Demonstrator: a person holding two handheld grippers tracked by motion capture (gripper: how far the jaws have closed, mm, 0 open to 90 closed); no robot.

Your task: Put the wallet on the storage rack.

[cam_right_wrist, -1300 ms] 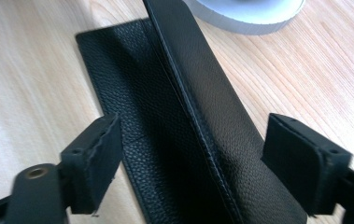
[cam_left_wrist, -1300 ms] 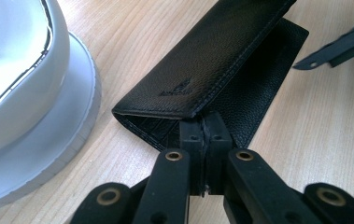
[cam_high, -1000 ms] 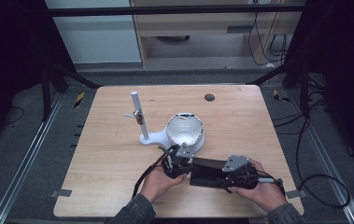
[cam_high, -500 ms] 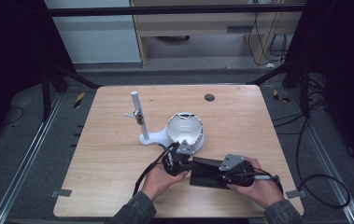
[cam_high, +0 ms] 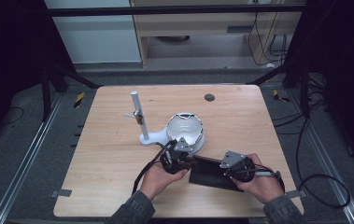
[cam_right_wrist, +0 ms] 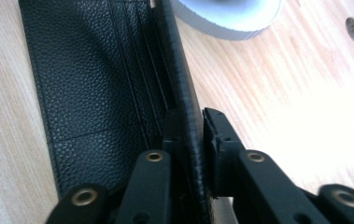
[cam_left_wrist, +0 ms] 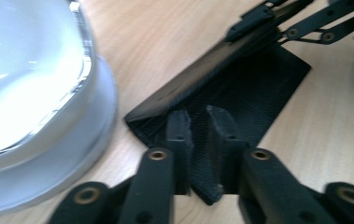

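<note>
- The black wallet (cam_high: 210, 171) lies on the wooden table (cam_high: 118, 154) at the person's edge, just on the near side of the white bowl-shaped dish (cam_high: 185, 130), with one flap raised on edge and the other flat on the wood.
- The right gripper (cam_high: 227, 169) sits at the wallet's end farthest from the dish. Its jaws have just been closing, and in the right gripper view they now pinch the upright flap (cam_right_wrist: 184, 116) between the pads. A second ago they stood wider around it, so the grip there is new.
- The left gripper (cam_high: 178, 159) is at the wallet's end nearest the dish. In the left gripper view a corner of the flat flap (cam_left_wrist: 200, 163) sits between its jaws, which have just been opening a little. A narrow gap shows beside the leather, so I judge it has let go and stands slightly open around the corner.
- Reading this: hold of the wallet has passed from left to right, and the right gripper looks ready to swing the flap open or shut.
- Beyond the wallet, the dish touches the foot of a white post stand (cam_high: 138, 117).
- Past the dish, well apart, a small dark hole (cam_high: 209, 97) marks the tabletop.
</note>
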